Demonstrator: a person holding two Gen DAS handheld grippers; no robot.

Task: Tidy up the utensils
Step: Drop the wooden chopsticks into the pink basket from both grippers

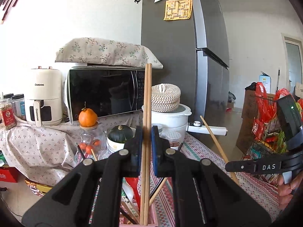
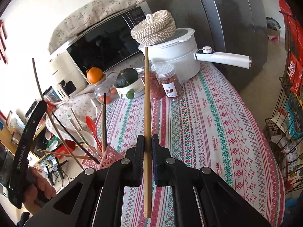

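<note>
Chopstick pair (image 1: 146,113) bottoms hidden inside pink holder (image 1: 151,223) (frame-cut).

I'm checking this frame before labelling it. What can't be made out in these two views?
- Left wrist view: the pink holder is cut off by the bottom edge; the left gripper and its wooden chopsticks hide its contents.
- Right wrist view: the jar label is too small to read.
- Right wrist view: the rack is cut off by the right edge.
- Left wrist view: the right gripper's fingertips are hidden; only its side shows.
</note>
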